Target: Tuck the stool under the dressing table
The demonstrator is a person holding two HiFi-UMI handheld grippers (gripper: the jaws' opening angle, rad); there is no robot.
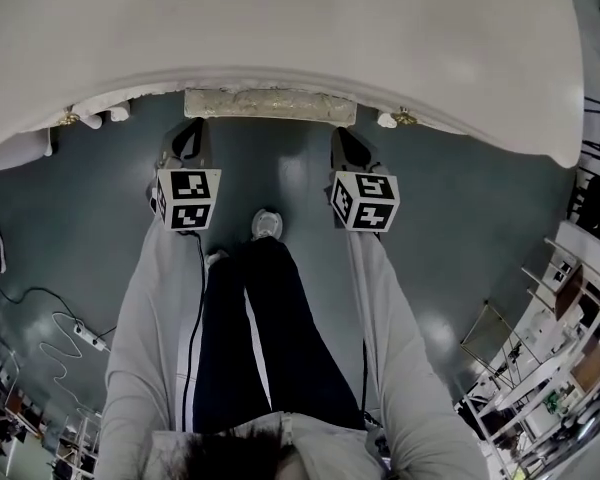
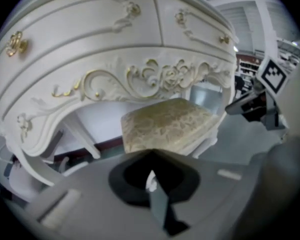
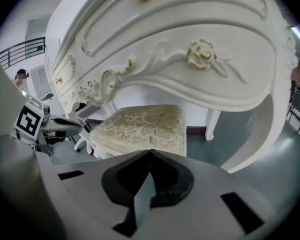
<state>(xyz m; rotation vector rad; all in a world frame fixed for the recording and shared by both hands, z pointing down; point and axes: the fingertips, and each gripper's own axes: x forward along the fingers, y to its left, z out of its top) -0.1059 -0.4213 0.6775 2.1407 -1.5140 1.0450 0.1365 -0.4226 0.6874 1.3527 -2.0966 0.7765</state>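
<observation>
The white dressing table (image 1: 280, 28) with carved gold trim fills the top of the head view. Under it stands the stool (image 1: 270, 104); only the front strip of its pale gold patterned seat shows past the table's edge. In the left gripper view the stool (image 2: 165, 124) sits under the carved apron of the dressing table (image 2: 90, 44), just beyond the jaws. My left gripper (image 1: 188, 136) and right gripper (image 1: 348, 146) hang side by side a little short of the seat's front. Both are shut and hold nothing, each gripper's two jaws meeting tip to tip: left gripper (image 2: 151, 154), right gripper (image 3: 151, 151). The stool (image 3: 142, 126) is touched by neither.
A white table leg (image 3: 212, 124) stands right of the stool. On the grey floor a power strip with cables (image 1: 85, 336) lies at the left. Metal racks (image 1: 560, 348) crowd the right edge. The person's legs and a shoe (image 1: 267, 224) are between the grippers.
</observation>
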